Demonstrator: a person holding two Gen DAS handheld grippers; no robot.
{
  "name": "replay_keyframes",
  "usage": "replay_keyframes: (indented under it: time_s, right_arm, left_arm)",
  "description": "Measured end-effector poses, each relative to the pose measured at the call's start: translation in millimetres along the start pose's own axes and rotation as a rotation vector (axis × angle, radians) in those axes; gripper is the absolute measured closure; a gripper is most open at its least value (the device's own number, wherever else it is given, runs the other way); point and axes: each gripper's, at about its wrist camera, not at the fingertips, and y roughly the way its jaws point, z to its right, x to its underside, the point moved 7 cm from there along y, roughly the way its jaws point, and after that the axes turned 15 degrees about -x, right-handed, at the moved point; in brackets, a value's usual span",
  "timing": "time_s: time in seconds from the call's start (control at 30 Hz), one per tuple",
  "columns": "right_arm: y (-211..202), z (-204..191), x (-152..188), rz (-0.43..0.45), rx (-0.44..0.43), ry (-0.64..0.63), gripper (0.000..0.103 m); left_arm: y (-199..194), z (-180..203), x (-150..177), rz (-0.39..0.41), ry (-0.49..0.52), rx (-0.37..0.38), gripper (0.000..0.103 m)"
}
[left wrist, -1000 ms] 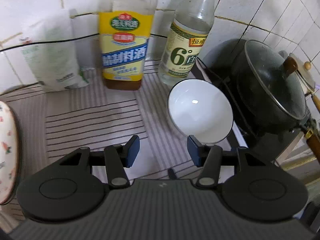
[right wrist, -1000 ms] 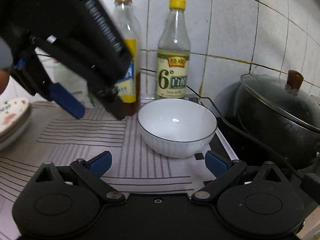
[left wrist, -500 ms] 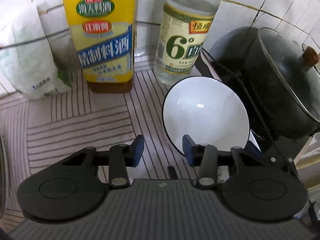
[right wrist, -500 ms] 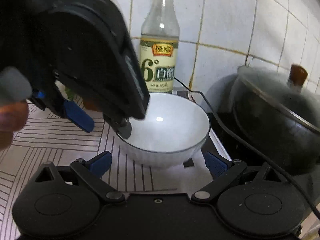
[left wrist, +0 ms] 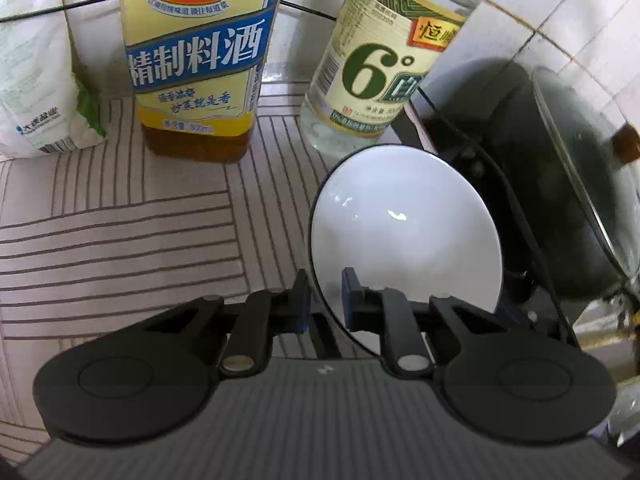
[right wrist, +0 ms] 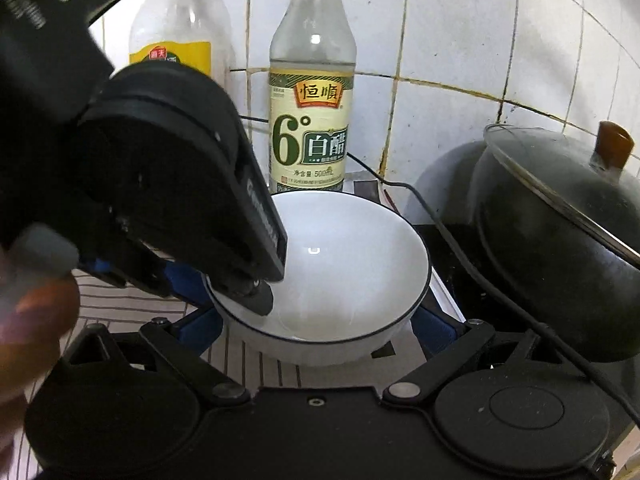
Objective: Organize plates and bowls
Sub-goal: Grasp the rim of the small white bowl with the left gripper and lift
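A white bowl (left wrist: 404,232) with a thin dark rim stands on the striped mat (left wrist: 120,232) in front of the bottles. My left gripper (left wrist: 324,296) has its jaws closing tight on the bowl's near left rim, one blue pad inside and one outside. In the right wrist view the same bowl (right wrist: 352,264) sits just ahead, and the left gripper (right wrist: 224,288) comes down on its left rim from above. My right gripper (right wrist: 316,330) is open and low, its blue pads either side of the bowl's base without pressing on it.
A yellow-labelled cooking wine bottle (left wrist: 196,60) and a vinegar bottle (left wrist: 384,60) stand against the tiled wall behind the bowl. A black pot with a glass lid (right wrist: 560,240) sits close on the right, with a black cable (right wrist: 460,248) beside it. A white bag (left wrist: 36,80) is at the back left.
The left gripper came down toward the bowl and its jaws closed from wide apart onto the rim. The right gripper moved closer, so the bowl now sits between its fingers.
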Motion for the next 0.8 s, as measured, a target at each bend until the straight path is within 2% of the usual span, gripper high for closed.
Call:
replay_keyframes:
  time_s: [0.2, 0.53, 0.8]
  right_arm:
    - [-6.6, -15.0, 6.0, 0.008, -0.050, -0.045, 0.001]
    - [-28.0, -60.7, 20.2, 0.035, -0.158, -0.043, 0.001]
    - [-54.2, -98.9, 29.8, 0.046, -0.192, -0.047, 0.001]
  left_arm:
    - [-7.3, -18.0, 9.3, -0.052, 0.007, -0.041, 0.088]
    - [-39.4, -64.9, 42.9, -0.106, 0.002, -0.101, 0.088]
    - [-76.7, -94.0, 69.4, -0.096, -0.012, -0.066, 0.088]
